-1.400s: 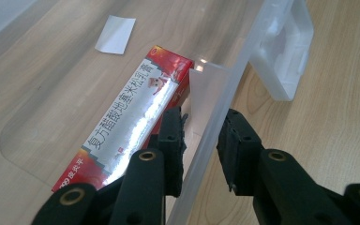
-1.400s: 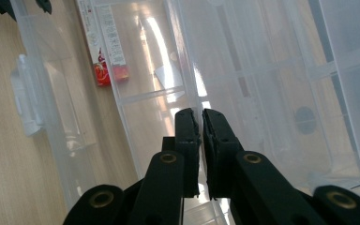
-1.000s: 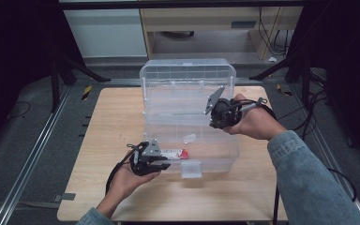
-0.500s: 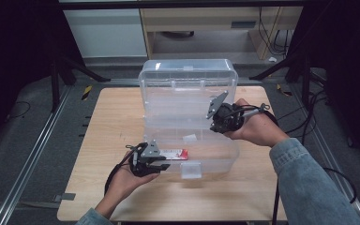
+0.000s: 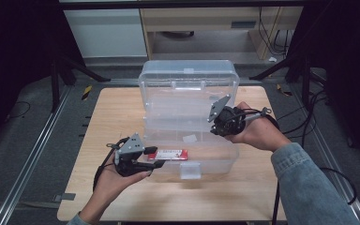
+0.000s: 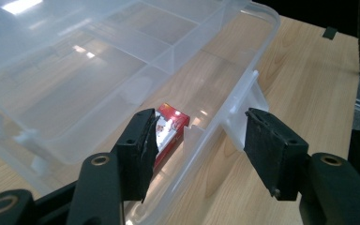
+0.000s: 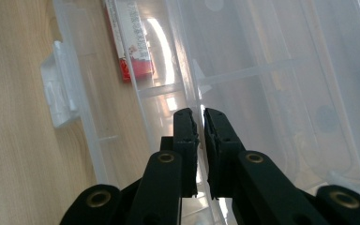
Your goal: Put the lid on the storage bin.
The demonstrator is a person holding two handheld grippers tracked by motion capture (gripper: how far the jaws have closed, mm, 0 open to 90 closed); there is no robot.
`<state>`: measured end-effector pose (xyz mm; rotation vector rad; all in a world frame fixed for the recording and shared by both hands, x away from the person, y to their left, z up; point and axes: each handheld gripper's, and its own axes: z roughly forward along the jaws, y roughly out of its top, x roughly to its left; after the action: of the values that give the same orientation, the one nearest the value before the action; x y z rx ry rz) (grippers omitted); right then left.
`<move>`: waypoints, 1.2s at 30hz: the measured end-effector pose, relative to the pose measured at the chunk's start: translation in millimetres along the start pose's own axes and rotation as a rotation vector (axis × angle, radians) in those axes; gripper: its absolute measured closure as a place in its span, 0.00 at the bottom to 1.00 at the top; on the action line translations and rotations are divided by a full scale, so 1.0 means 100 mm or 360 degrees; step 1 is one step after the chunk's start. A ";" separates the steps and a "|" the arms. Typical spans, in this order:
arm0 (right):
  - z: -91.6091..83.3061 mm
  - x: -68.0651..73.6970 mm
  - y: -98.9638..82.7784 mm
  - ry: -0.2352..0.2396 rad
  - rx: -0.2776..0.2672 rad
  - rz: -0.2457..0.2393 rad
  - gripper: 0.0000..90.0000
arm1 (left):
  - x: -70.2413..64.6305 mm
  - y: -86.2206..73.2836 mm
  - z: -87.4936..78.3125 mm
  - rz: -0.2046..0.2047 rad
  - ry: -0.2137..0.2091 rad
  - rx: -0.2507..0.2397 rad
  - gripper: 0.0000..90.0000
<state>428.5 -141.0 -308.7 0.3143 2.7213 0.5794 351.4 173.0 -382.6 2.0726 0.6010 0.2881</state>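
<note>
1. The left gripper point(image 5: 158, 163), near the table's point(image 5: 122, 112) front edge, has just been opening its jaws; they stand spread, nothing between the pads.
2. The red packet point(image 5: 168, 154), a flat glossy card rectangle, lies in the front compartment of the clear plastic box point(image 5: 190, 101).
3. Best to lift straight clear of the thin front wall and its latch tab point(image 5: 190, 171).
4. The right gripper point(image 5: 214, 123) pinches the inner tray's edge, jaws nearly pressed together.

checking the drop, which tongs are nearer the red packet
Left. The left tongs hang open just over the red packet; the right tongs sit shut farther back.
</note>
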 end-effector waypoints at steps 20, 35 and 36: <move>0.01 0.08 -0.07 0.0004 -0.0029 0.0012 0.92 | 0.37 0.29 -0.48 -0.0051 0.0162 -0.0086 0.49; 0.01 0.10 -0.10 0.0006 -0.0071 0.0033 0.92 | 0.81 0.59 -0.52 -0.0178 0.0221 -0.0192 0.59; 0.02 0.10 -0.10 0.0008 -0.0069 0.0036 0.92 | 0.83 0.60 -0.50 -0.0175 0.0219 -0.0180 0.61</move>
<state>418.1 -146.9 -317.4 0.3332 2.7093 0.6449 419.4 225.2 -307.1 1.9146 0.7617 0.3944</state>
